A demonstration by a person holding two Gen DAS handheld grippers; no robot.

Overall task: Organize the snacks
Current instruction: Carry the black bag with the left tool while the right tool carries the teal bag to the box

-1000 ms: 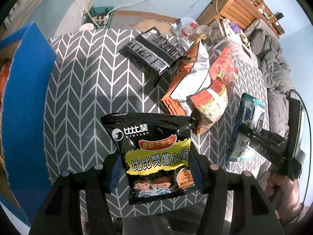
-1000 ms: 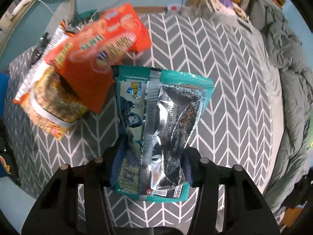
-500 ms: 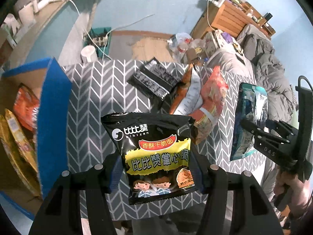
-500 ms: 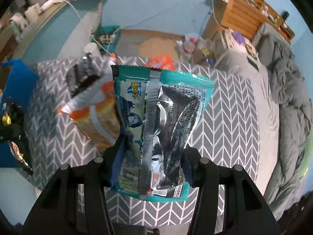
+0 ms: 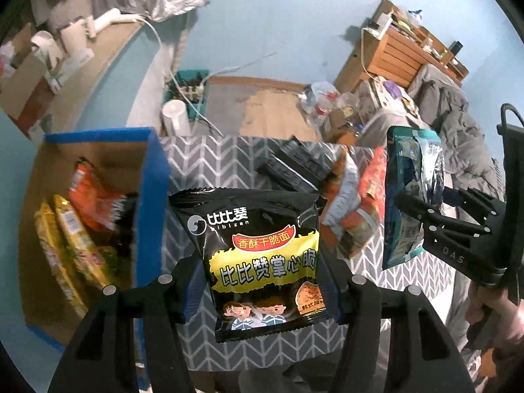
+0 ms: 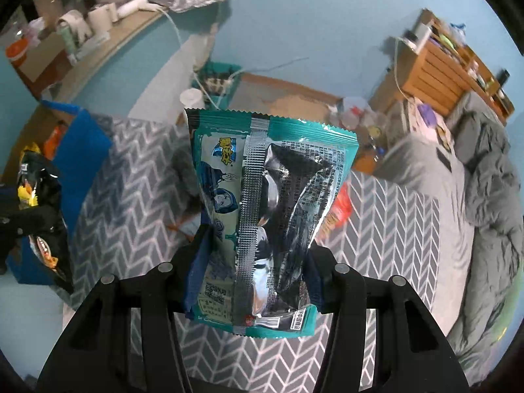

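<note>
You have lifted both packets off the chevron cloth (image 5: 209,163): your left gripper (image 5: 265,281) clamps the black packet (image 5: 262,255), your right gripper (image 6: 252,275) the teal packet (image 6: 268,216), probably bound for the blue box (image 5: 154,196).

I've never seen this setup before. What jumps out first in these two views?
Two clamped snack packets fill the foreground: the left gripper pinches a black noodle-snack packet, the right gripper a teal packet, showing its silver back seam. To the left stands a blue-edged cardboard box already holding packets; more lie on the chevron cloth.

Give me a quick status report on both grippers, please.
Left gripper clamps black-and-yellow snack packet. Right gripper clamps teal foil packet. Blue-rimmed cardboard box open, unobstructed.
</note>
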